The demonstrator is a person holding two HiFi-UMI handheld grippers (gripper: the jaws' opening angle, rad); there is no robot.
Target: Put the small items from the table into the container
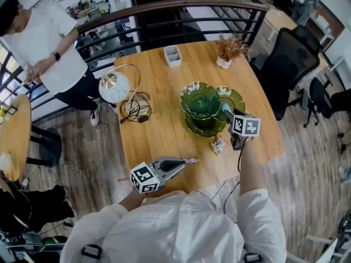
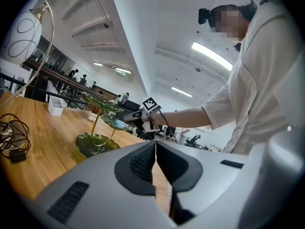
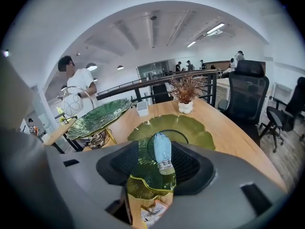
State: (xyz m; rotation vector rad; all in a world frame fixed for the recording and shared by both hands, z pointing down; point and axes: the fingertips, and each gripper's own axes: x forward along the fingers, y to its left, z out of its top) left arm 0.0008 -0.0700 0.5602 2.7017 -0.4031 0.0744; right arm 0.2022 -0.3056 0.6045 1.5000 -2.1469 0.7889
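Note:
A green glass stand [image 1: 193, 94] of leaf-shaped dishes rises from the middle of the wooden table [image 1: 159, 130]. My right gripper [image 1: 226, 113] reaches over its lower side dish [image 3: 195, 133]. A small pale-blue bottle [image 3: 162, 152] lies on that dish between the open jaws, with a gap on each side. A crumpled packet [image 1: 218, 145] lies on the table just below that dish, also under the jaws [image 3: 152, 214]. My left gripper [image 1: 182, 163] hovers shut near the table's front edge, pointing level toward the stand [image 2: 97, 144]. A small thin item [image 1: 191, 160] lies at its tips.
A globe lamp [image 1: 114, 86] and tangled black cables [image 1: 137, 109] sit at the table's left. A white box [image 1: 172, 55] and a dried-plant pot [image 1: 226, 52] stand at the far edge. A black office chair [image 1: 293, 59] is on the right; a person [image 1: 49, 45] stands beyond the railing.

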